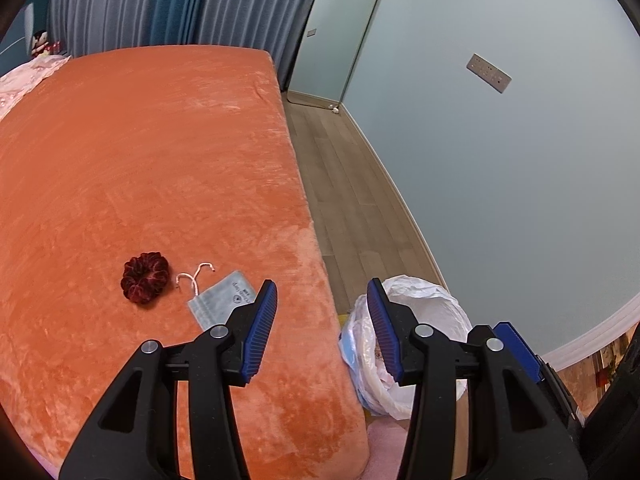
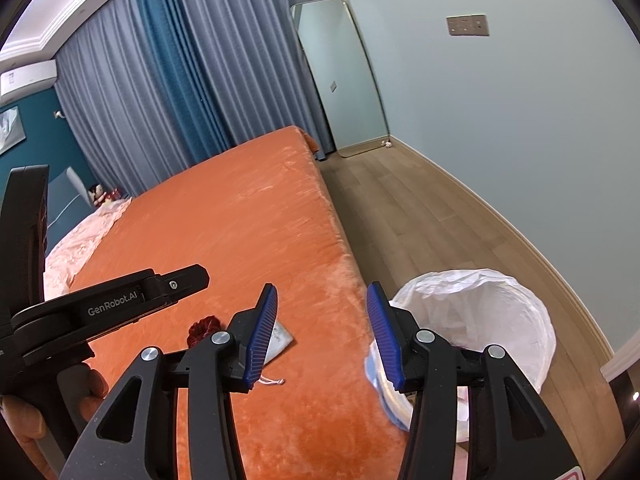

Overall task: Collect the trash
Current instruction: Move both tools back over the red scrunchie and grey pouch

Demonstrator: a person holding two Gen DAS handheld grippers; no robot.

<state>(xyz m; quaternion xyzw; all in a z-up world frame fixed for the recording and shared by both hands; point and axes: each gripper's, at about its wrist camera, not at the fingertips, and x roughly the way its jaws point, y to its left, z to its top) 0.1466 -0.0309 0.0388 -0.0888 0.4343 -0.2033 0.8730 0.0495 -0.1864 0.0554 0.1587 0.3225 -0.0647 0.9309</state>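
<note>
A used blue-grey face mask [image 1: 219, 298] with white ear loops lies on the orange bed cover [image 1: 140, 168] near the bed's right edge; the right wrist view shows it partly hidden behind my finger [image 2: 281, 339]. A dark red scrunchie [image 1: 144, 277] lies just left of it and also shows in the right wrist view [image 2: 202, 330]. A bin lined with a white plastic bag [image 1: 416, 320] stands on the floor beside the bed [image 2: 480, 320]. My left gripper [image 1: 322, 328] is open and empty, above the bed edge. My right gripper [image 2: 322, 332] is open and empty, between bed and bin.
The wooden floor [image 1: 340, 184] runs between the bed and the pale wall [image 1: 500, 180]. A tall mirror [image 2: 340, 76] leans in the far corner by blue curtains [image 2: 180, 80]. A pink quilt [image 1: 24, 76] lies at the head of the bed. The left gripper body [image 2: 100, 304] sits at left.
</note>
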